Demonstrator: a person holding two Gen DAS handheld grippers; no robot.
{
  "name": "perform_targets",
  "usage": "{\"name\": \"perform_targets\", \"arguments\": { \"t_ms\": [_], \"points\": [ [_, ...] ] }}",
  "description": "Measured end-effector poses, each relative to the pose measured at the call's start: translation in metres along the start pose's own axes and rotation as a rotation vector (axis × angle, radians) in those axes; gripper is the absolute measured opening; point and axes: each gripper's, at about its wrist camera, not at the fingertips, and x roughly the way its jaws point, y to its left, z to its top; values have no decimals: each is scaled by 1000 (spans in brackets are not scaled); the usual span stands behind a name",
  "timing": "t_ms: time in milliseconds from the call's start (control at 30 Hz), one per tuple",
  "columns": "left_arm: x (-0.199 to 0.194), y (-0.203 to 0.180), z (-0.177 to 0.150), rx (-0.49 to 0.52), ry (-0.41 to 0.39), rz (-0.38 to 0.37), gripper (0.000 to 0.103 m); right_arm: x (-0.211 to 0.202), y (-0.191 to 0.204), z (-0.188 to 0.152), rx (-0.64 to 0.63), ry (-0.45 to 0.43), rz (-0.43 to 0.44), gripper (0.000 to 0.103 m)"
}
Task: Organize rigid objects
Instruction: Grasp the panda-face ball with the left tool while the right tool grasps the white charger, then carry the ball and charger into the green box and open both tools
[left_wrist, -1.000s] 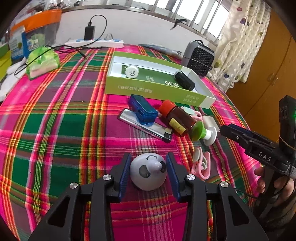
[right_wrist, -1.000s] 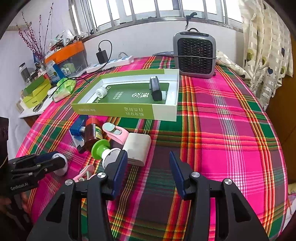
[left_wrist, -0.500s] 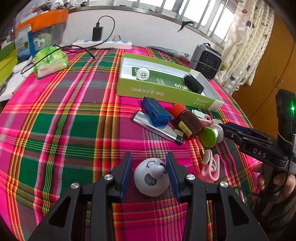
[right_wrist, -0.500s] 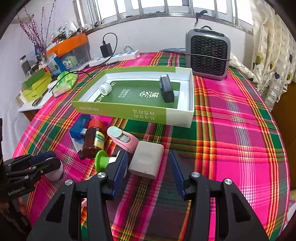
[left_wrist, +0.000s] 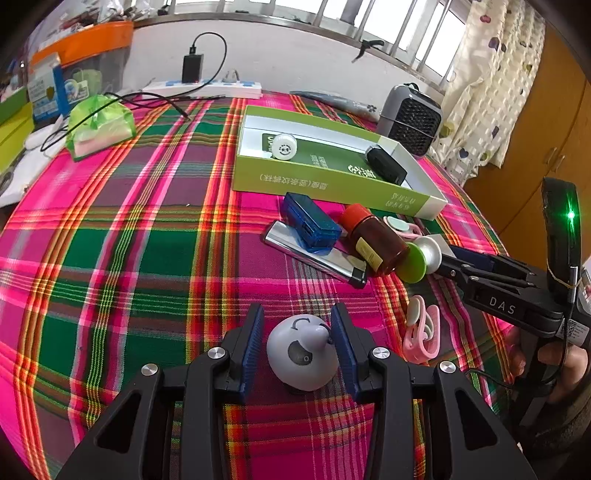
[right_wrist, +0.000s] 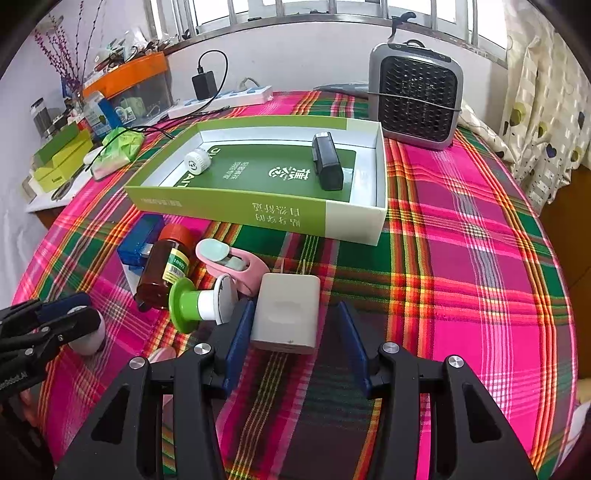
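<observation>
I am keeping the left gripper (left_wrist: 297, 349) around the grey round toy (left_wrist: 303, 356) at 6 o'clock in the left wrist view; its jaws are bracketing the toy, with a sliver of gap on the left side, so I judge it released, not yet clenched. I am easing the right gripper (right_wrist: 295, 343), spread wide, over the white charger block (right_wrist: 286, 314); the left pad is nearly touching it, the right one standing apart. The charger is lying at 6 o'clock from the green tray (right_wrist: 352, 221), which is already holding a white cap (right_wrist: 197, 161) and a black case (right_wrist: 327, 166). Compared with a second ago, the right gripper has advanced until the charger sits between its jaws, while the left has barely shifted around the toy.
</observation>
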Motion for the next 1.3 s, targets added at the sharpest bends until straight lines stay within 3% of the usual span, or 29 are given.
{"name": "perform_targets", "arguments": {
  "t_ms": [300, 367, 1300],
  "points": [
    [0, -1, 0, 6, 0, 4, 35, -1, 0, -2, -17, -3, -25, 47],
    [-1, 0, -1, 5, 0, 5, 34, -2, 0, -3, -13, -7, -22, 35],
    [-9, -5, 4, 23, -33, 8, 29, -8, -3, -3, 2, -29, -9, 35]
  ]
}}
